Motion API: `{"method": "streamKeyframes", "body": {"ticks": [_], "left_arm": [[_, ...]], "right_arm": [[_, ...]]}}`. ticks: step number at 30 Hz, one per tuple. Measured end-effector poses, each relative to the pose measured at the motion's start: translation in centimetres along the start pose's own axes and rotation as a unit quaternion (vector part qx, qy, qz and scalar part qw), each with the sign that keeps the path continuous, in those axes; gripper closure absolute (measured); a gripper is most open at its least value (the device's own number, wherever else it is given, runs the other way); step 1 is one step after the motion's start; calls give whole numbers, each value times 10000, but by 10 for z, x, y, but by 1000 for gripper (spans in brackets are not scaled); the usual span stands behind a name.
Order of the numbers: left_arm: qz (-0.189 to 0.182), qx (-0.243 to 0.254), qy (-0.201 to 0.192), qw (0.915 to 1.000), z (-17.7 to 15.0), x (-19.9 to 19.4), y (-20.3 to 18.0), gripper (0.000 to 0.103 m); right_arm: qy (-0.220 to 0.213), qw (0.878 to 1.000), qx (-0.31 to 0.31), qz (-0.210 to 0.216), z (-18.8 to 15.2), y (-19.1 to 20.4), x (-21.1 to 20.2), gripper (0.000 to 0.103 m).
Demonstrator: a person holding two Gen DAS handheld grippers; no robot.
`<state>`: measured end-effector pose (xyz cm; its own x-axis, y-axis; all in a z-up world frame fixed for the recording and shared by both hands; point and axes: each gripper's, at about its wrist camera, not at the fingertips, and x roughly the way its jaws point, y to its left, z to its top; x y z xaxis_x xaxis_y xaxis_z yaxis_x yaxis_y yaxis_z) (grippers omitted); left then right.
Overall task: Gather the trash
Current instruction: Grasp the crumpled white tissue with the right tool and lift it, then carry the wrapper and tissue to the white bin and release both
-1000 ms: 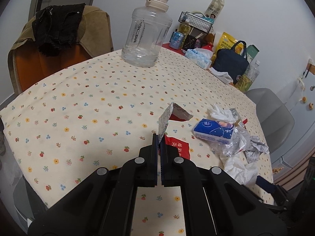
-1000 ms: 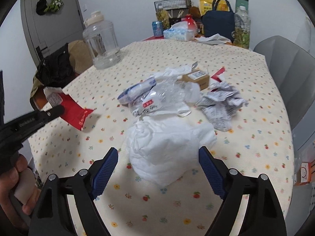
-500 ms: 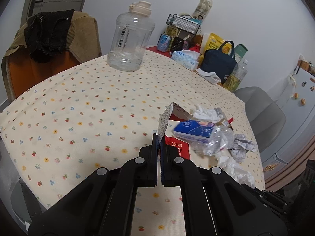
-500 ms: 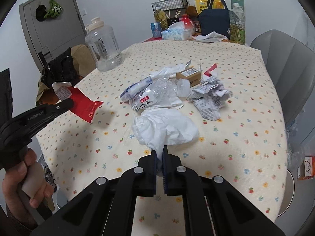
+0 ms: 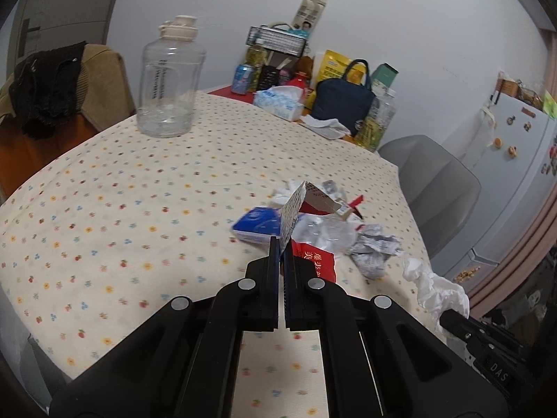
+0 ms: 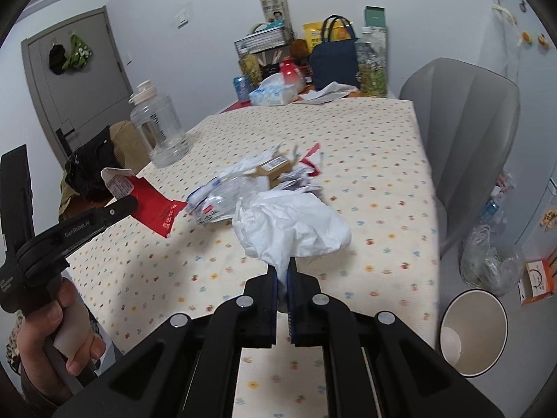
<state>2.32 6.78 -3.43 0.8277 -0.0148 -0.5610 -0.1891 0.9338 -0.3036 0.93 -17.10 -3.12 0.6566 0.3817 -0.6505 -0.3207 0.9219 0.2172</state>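
Note:
My left gripper [image 5: 282, 244] is shut on a red and white wrapper [image 5: 313, 261] and holds it above the table; it also shows in the right wrist view [image 6: 153, 209]. My right gripper [image 6: 283, 271] is shut on a crumpled white tissue [image 6: 292, 226], lifted off the cloth; the tissue shows at lower right in the left wrist view [image 5: 435, 292]. A trash pile lies on the flowered tablecloth [image 5: 139, 209]: a blue tissue pack [image 5: 256, 224], clear plastic [image 5: 323, 231], crumpled printed paper [image 5: 374, 249] and a small cardboard box [image 6: 273, 167].
A white waste bin [image 6: 473, 334] stands on the floor right of the table. A big clear water jug [image 5: 169, 80] stands at the far left. Tissue box [image 5: 278, 102], navy bag [image 5: 343, 99] and bottles crowd the far end. A grey chair [image 6: 463, 132] stands at right.
My right gripper closed on the white tissue and lifted it off the table. My left gripper, still holding the wrapper, rose and swung right.

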Motion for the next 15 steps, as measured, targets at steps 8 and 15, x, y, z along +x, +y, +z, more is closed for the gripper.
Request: {"method": "streamKeyframes", "body": {"ticks": [8, 15], "left_arm": [[-403, 481, 82, 9980, 0, 14, -61, 100], [-699, 946, 341, 9925, -8, 39, -120, 100]], "right_arm": [[-293, 9984, 390, -299, 5, -49, -26, 97], [-423, 9942, 825, -553, -3, -101, -40, 97]]}}
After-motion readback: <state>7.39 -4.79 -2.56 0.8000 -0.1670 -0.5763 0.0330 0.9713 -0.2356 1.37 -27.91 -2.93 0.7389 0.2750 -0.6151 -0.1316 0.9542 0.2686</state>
